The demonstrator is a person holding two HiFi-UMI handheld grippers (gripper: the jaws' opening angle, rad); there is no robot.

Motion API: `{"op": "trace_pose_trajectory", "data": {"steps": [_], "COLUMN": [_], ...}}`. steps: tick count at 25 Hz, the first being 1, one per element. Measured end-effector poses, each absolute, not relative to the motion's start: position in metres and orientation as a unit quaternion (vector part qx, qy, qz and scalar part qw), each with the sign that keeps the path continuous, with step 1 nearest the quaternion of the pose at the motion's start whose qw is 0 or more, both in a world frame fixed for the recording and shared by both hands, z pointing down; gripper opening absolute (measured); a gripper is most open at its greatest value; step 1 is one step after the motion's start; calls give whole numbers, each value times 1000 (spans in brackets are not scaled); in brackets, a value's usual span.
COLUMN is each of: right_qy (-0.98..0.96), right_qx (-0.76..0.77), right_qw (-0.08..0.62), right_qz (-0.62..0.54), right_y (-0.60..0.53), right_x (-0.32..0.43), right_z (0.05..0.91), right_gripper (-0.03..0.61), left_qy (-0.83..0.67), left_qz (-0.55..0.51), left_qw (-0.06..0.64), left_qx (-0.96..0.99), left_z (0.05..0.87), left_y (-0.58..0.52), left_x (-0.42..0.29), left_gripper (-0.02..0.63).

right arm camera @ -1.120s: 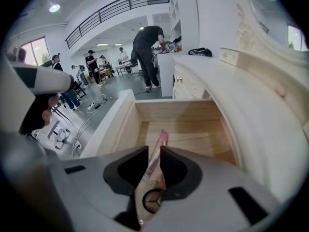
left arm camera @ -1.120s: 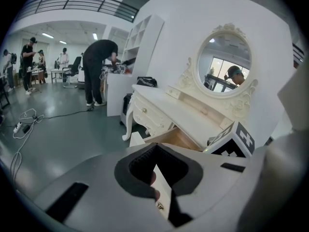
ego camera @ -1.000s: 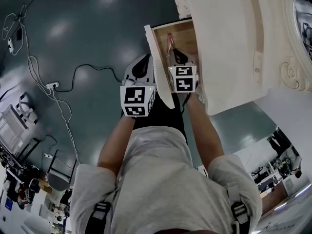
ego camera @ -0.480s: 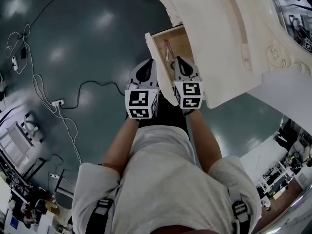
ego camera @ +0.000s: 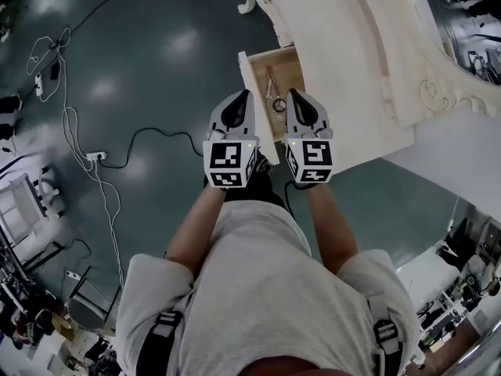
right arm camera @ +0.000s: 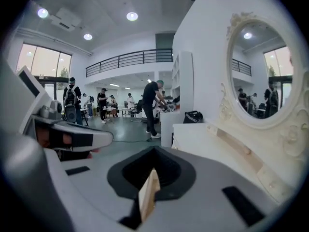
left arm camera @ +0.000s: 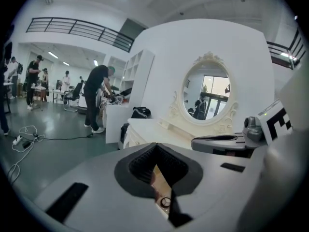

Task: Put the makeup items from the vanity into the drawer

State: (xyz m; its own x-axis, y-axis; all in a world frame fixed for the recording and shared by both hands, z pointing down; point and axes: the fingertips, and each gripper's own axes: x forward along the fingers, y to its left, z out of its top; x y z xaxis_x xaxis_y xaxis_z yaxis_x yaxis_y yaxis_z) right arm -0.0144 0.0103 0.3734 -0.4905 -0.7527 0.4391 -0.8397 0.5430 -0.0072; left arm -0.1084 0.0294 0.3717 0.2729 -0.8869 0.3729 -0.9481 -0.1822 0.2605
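Wooden drawer point(ego camera: 292, 63) holds a slim reddish stick point(ego camera: 270, 77) and dark ring point(ego camera: 279, 104)

On the grey left gripper point(ego camera: 247, 94) and grey right gripper point(ego camera: 290, 92), black-and-white square markers point(ego camera: 226, 160); cream-white carved vanity point(ego camera: 337, 45), pale tan wooden drawer point(ego camera: 291, 63), dark teal glossy floor point(ego camera: 141, 77).

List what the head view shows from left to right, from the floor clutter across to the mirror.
power strip on the floor → left tool → open drawer → right tool → vanity top → mirror frame
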Motion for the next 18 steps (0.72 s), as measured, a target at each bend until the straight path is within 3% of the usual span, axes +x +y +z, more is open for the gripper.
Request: {"op": "trace_pose_trajectory", "data": {"steps": [7, 18], "right_qy": [-868, -877], "right_qx": [475, 470], "right_qw": [133, 99], "right_qz": [54, 12], "right_y": [44, 90], "right_x": [14, 48], "right_z": [307, 254], "right_gripper": [14, 14], "left_qy": [-624, -630], "left_qz": [46, 15], "left_qw": [170, 114], "left_qx": [761, 768], "left_z": [327, 270], "left_y": [65, 101], "left_x": [-80, -39], "left_gripper": [5, 5]}}
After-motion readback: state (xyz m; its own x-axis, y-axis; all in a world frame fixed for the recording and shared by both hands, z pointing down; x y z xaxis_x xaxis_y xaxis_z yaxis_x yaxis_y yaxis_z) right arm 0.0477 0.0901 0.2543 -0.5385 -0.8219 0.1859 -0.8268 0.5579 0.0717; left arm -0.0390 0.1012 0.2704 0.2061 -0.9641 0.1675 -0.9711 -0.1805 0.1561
